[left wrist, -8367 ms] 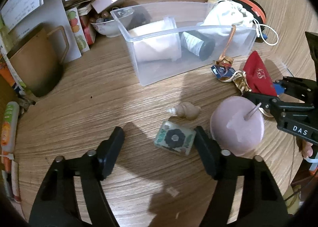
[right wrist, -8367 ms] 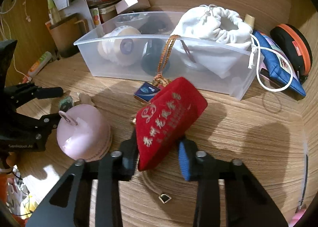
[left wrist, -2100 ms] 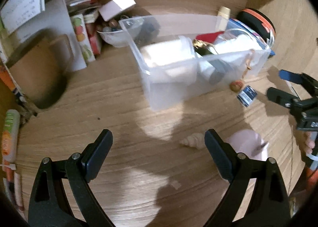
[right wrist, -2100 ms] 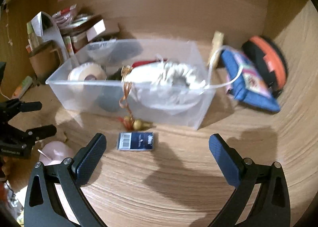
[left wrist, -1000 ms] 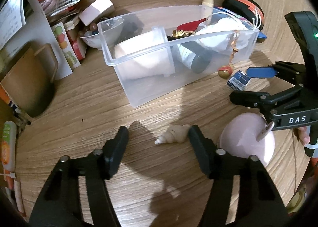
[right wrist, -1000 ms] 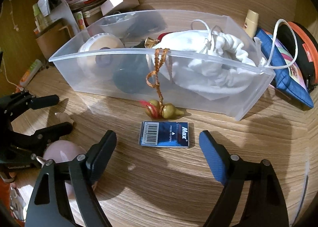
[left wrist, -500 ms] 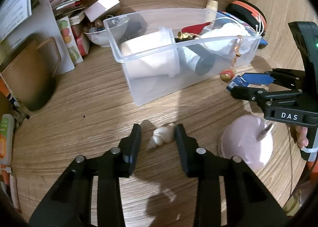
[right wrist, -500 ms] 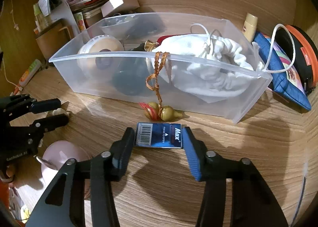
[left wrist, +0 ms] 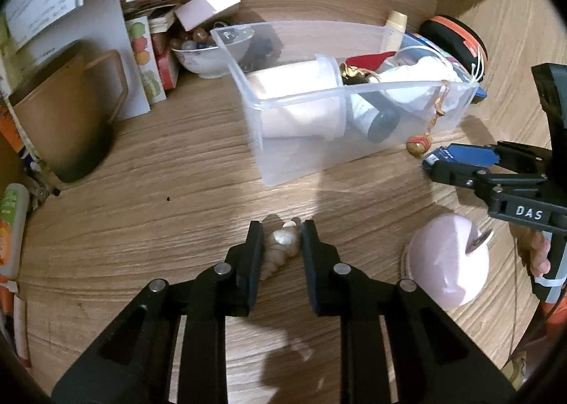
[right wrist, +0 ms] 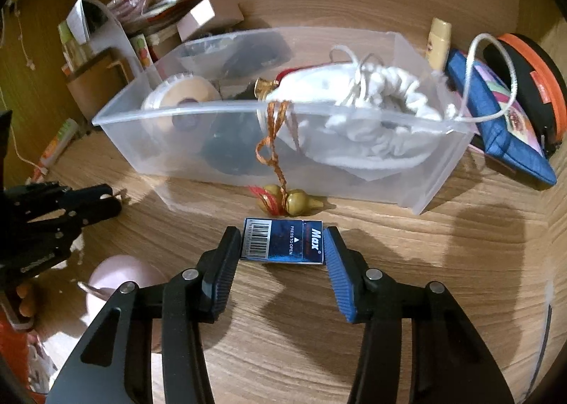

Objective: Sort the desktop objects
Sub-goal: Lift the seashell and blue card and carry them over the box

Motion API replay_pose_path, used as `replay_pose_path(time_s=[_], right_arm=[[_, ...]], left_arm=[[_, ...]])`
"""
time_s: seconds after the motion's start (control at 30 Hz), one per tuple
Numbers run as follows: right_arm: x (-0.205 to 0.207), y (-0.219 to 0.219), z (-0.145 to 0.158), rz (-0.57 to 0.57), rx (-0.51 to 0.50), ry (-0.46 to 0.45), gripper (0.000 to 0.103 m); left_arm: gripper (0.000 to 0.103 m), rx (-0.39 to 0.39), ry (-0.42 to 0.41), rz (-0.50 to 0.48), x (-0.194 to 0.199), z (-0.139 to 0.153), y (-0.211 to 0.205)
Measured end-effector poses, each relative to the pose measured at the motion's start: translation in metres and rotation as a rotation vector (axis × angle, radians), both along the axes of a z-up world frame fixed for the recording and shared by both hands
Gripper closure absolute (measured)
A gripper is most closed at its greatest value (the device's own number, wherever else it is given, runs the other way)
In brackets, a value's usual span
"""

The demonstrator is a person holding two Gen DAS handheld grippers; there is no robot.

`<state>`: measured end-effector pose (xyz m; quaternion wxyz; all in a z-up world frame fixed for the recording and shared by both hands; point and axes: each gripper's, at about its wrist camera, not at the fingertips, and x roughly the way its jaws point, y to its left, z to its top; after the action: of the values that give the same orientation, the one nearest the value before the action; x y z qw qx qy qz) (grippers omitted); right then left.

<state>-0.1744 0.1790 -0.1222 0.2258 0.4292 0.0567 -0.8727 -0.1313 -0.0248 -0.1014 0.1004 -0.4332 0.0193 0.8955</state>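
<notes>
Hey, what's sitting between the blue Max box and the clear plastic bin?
In the right wrist view, a small gold gourd charm with red tassel lies between the blue Max box and the clear bin, hanging from an orange cord.

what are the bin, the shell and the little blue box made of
Bin: clear, slightly frosted plastic; its contents show through the walls.
Shell: looks like real seashell, cream and pearly, with spiral ridges and a soft sheen.
Blue box: glossy printed card or thin plastic; barcode and "press to open" text, but which is unclear.

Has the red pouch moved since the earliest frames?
Yes. The red pouch now lies inside the clear bin; earlier the right gripper held it outside, in front.
</notes>
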Motion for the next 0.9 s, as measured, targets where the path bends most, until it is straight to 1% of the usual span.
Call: replay_pose_path(time_s=[0.3,0.53,0.77,0.9], right_arm=[[0.018,0.005,0.03,0.014,-0.053,0.061,0.058],[0.03,0.009,0.057,0.027,-0.1,0.123,0.058],[0.031,0.01,0.077,0.043,-0.125,0.172,0.058],[0.03,0.013,0.087,0.041,-0.143,0.198,0.058]], left_arm=[[0.082,0.007,0.029,0.03,0.005,0.014,-0.012],[0.082,0.013,0.102,0.04,0.005,0.045,-0.015],[0.082,0.01,0.164,0.052,-0.007,0.076,-0.014],[0.082,0.012,0.171,0.031,-0.015,0.084,-0.007]])
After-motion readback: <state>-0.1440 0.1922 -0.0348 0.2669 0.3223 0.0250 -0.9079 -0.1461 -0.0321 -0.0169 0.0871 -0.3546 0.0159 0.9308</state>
